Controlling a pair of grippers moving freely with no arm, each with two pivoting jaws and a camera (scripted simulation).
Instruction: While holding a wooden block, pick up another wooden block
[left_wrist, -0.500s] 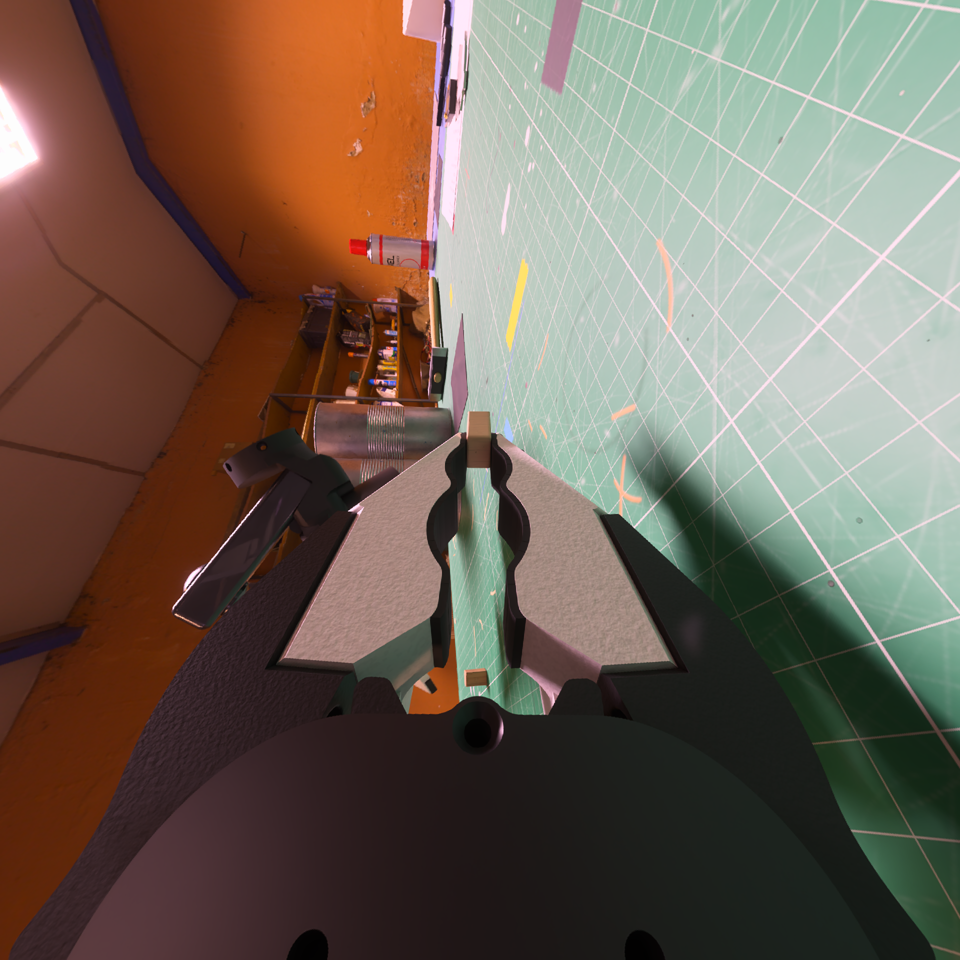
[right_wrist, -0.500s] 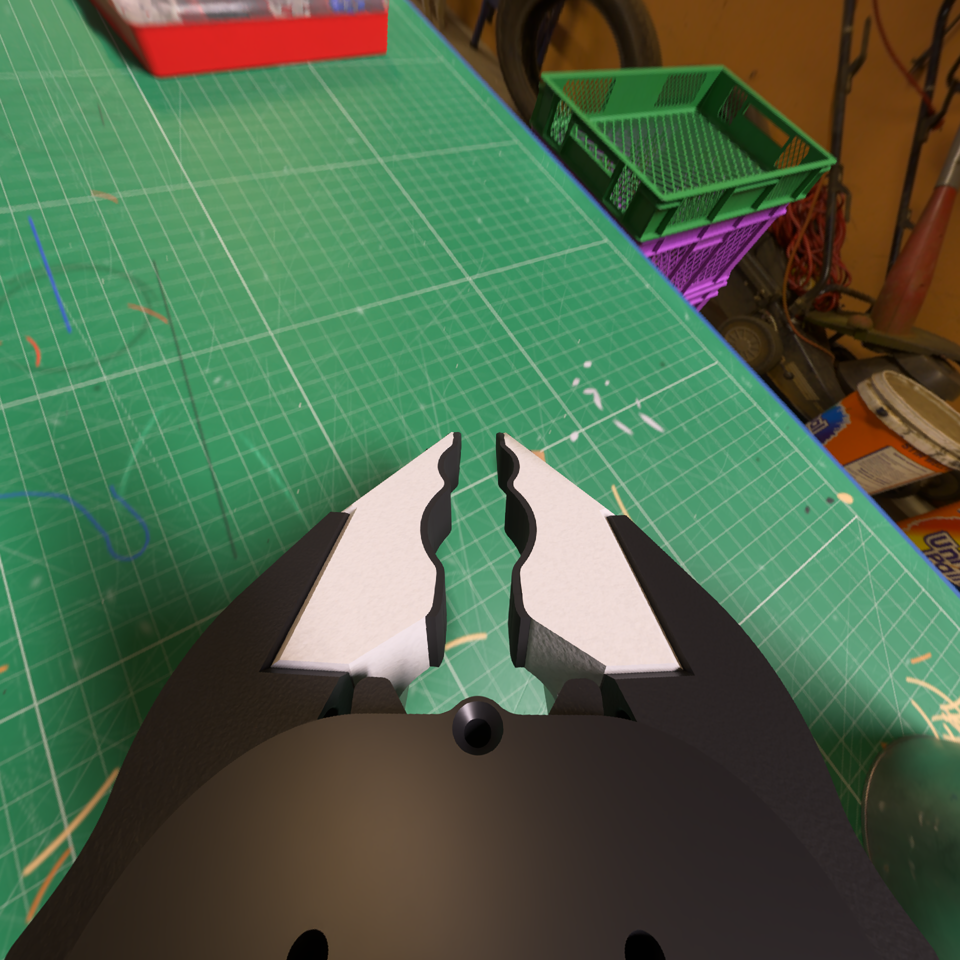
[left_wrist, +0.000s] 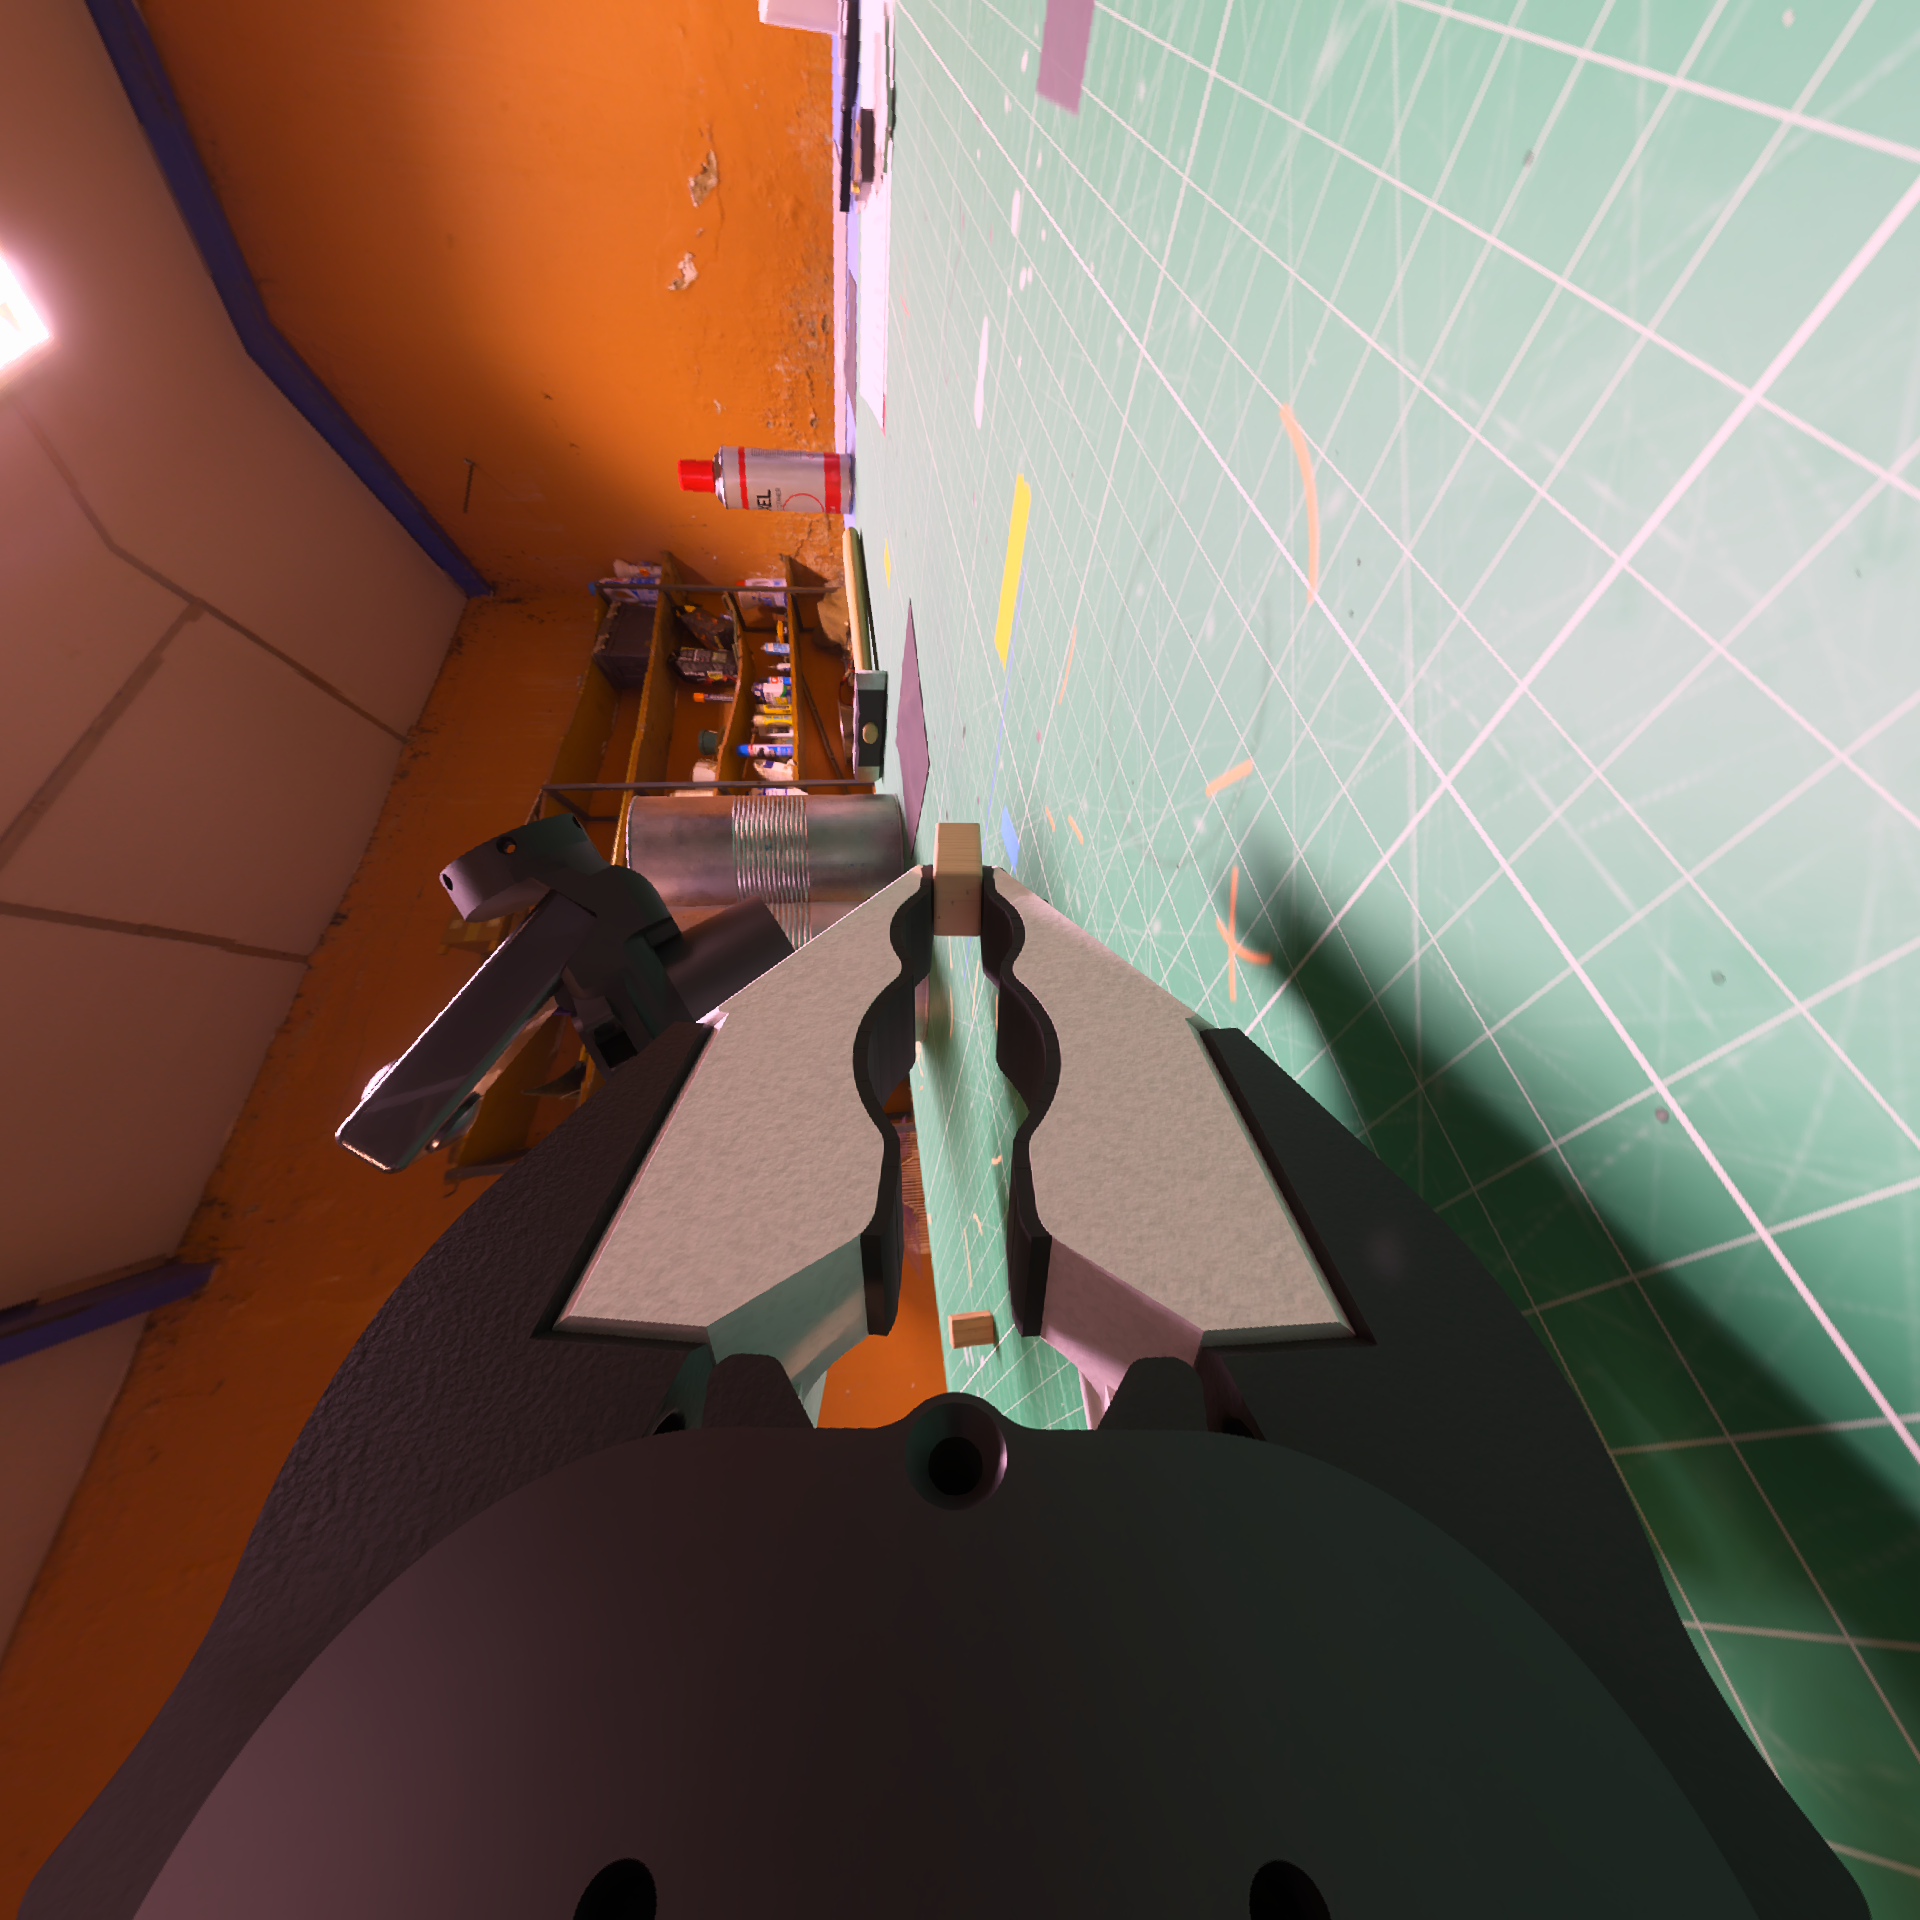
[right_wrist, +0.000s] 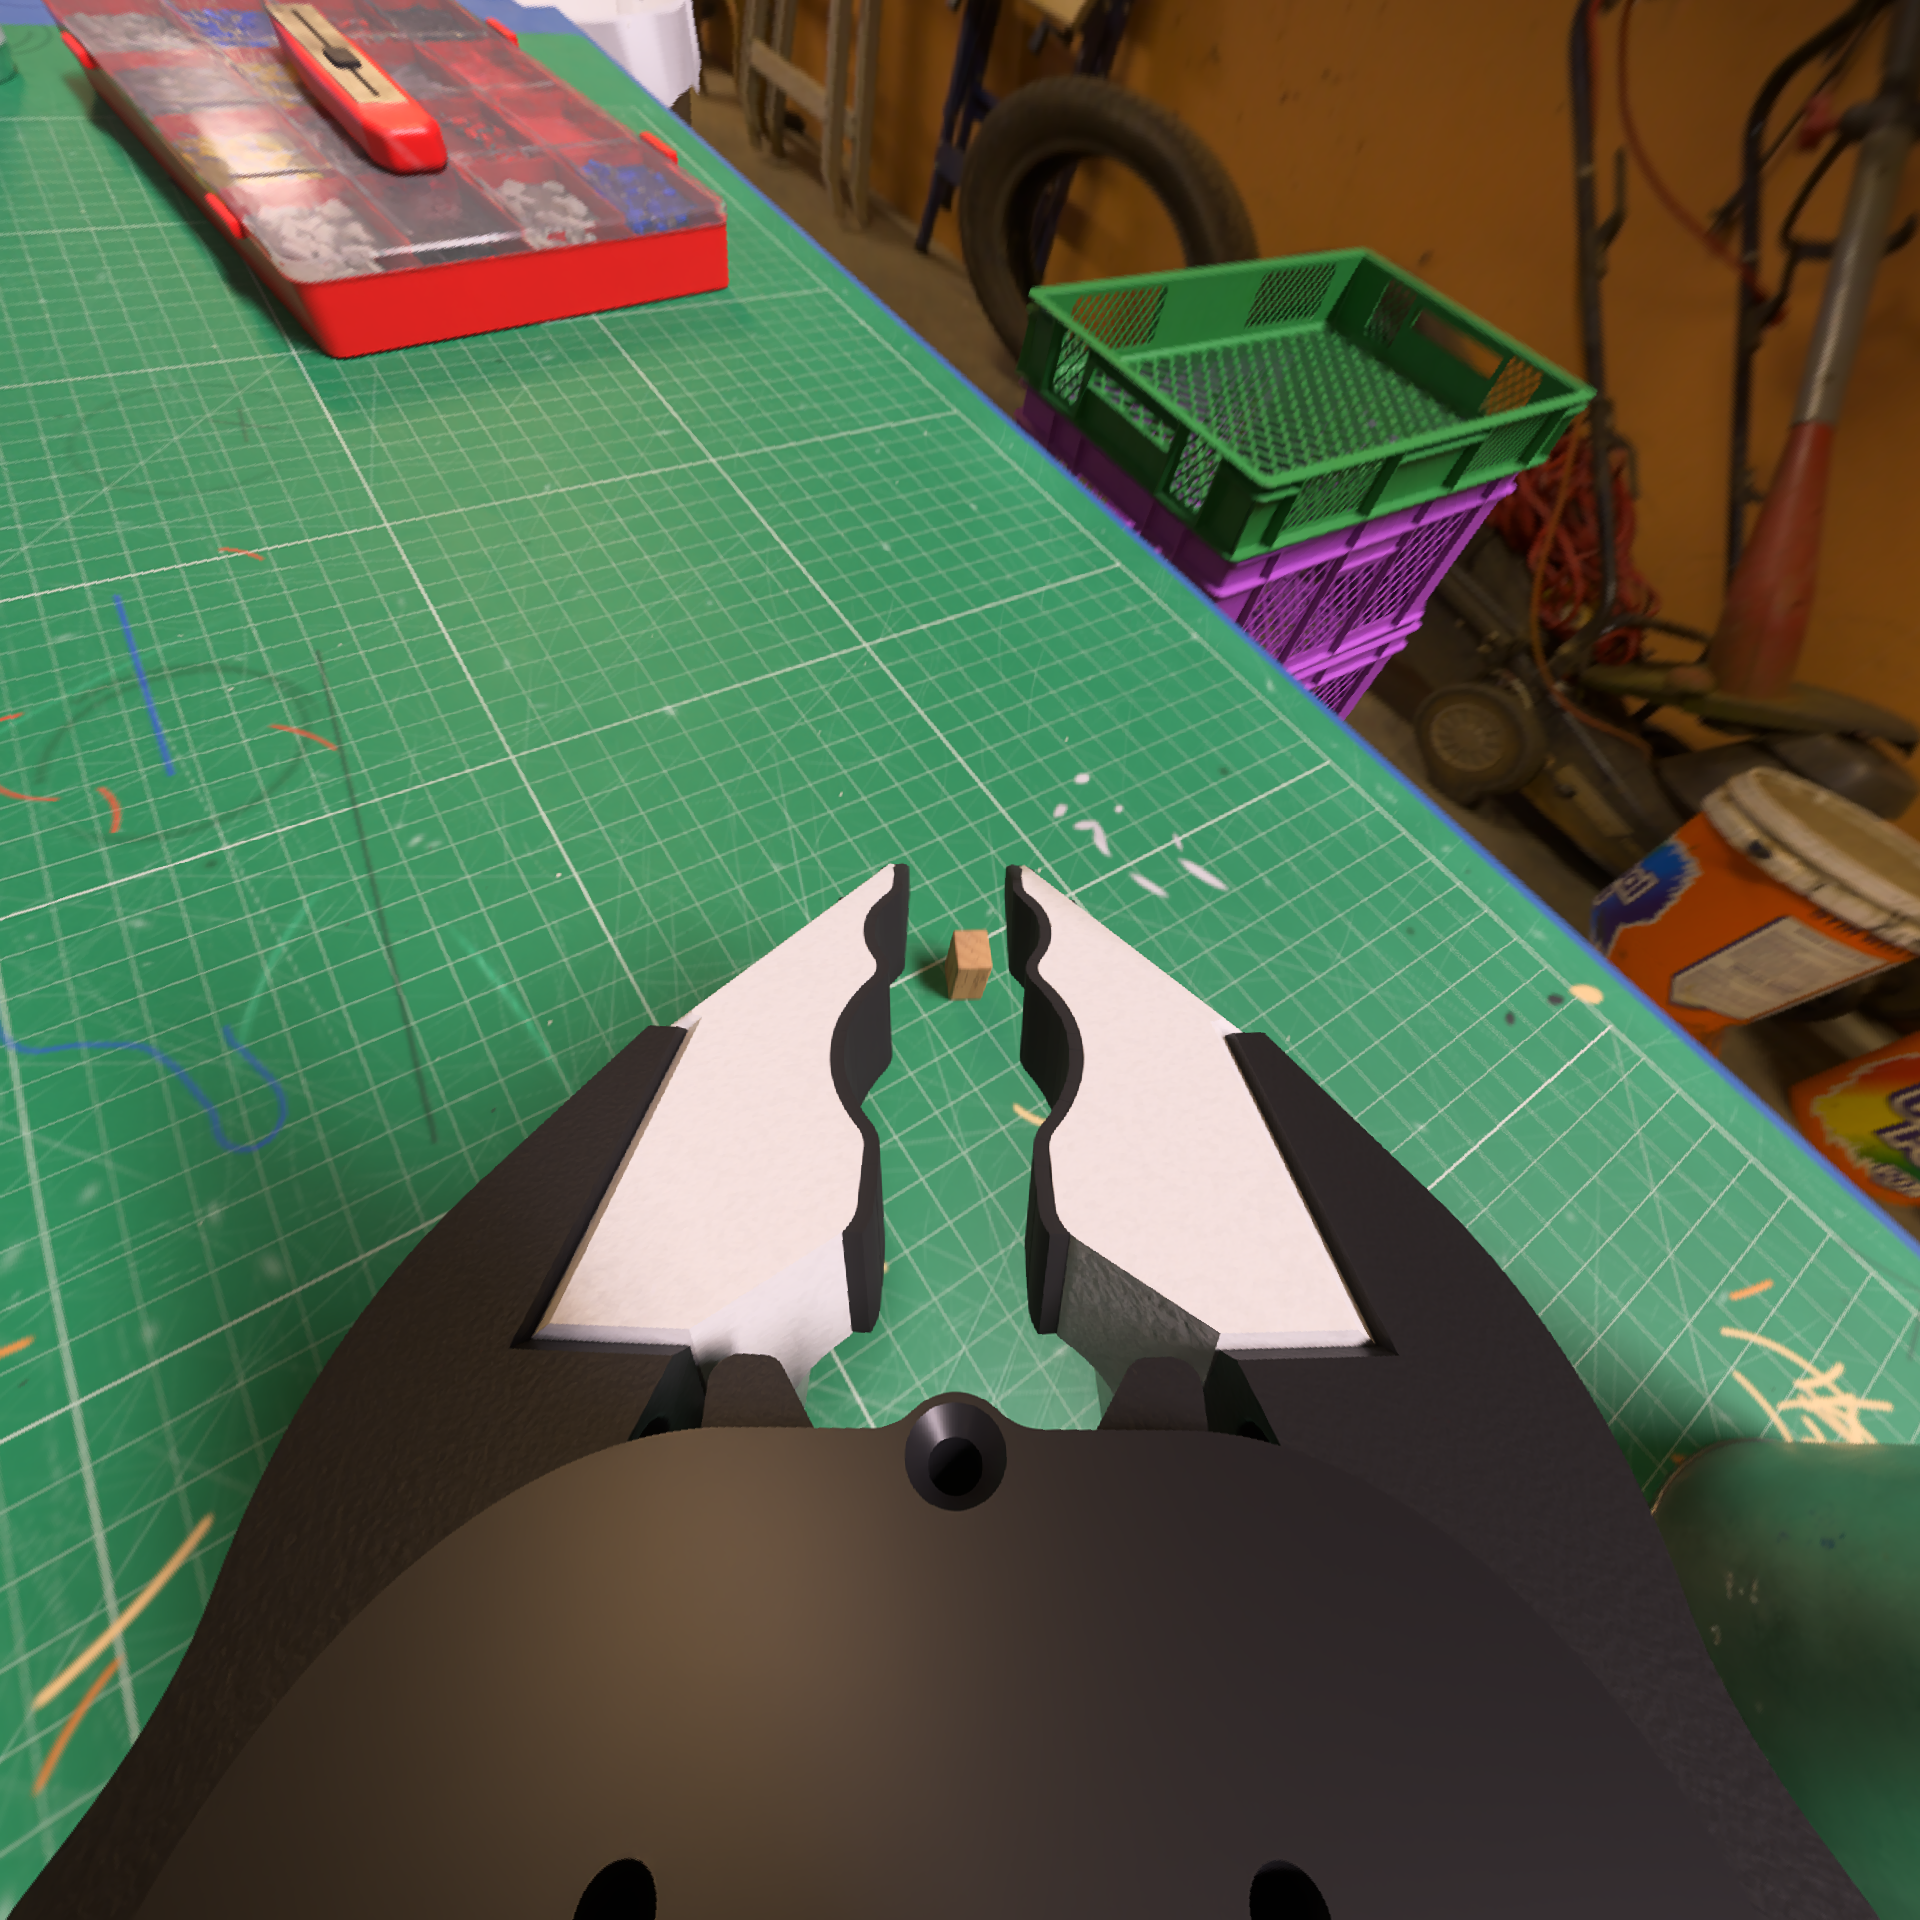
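Observation:
My left gripper (left_wrist: 957, 875) is shut on a pale wooden block (left_wrist: 956, 847), which sticks out past the fingertips; the gripper is rolled sideways above the green cutting mat (left_wrist: 1455, 520). A second small wooden block (left_wrist: 971, 1330) lies on the mat and shows between the finger bases. In the right wrist view this block (right_wrist: 968, 963) lies on the mat (right_wrist: 520, 623), seen in the gap just behind the fingertips. My right gripper (right_wrist: 956, 883) is open and empty above it, apart from the block. The right gripper also shows at the left of the left wrist view (left_wrist: 499, 997).
A red parts organiser (right_wrist: 520, 291) with a red utility knife (right_wrist: 353, 94) lies at the far left. The mat's edge (right_wrist: 1351, 717) runs diagonally on the right, with green and purple crates (right_wrist: 1299, 416) beyond. A metal can (left_wrist: 769, 847) and a spray can (left_wrist: 774, 480) stand by the far edge.
The right gripper has pulled back and up, so more of the mat and the red organiser show, and the small block now appears between its fingers. The left gripper has hardly moved.

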